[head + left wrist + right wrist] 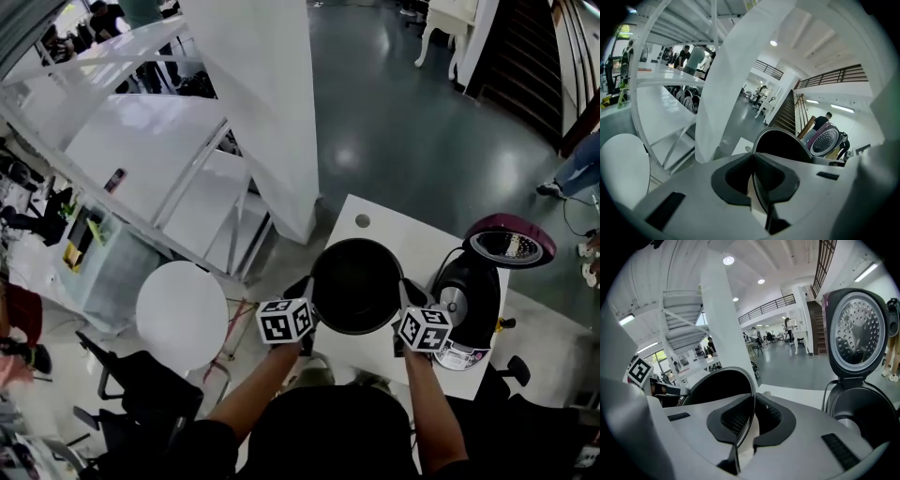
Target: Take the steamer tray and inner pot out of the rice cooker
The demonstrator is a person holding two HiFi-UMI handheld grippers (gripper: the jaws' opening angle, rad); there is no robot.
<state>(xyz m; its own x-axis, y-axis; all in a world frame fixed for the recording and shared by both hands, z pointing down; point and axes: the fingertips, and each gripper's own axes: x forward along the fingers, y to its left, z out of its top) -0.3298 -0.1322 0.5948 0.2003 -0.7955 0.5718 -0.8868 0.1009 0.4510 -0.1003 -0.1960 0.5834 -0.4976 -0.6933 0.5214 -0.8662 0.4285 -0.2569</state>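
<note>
- Inner pot (356, 284): black, round, upright with the mouth up. It's out of the cooker and just left of it, over the white table (375, 230). I hold its rim on opposite sides with the left gripper (307, 296) and right gripper (409, 294).
- Rice cooker (469, 302): dark body at the table's right edge. The maroon lid (511, 246) is swung open, its perforated inner plate showing.

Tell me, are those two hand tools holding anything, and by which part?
Yes: both hold the black inner pot by its thin rim. The left gripper pinches one side, and the right gripper pinches the opposite side.
</note>
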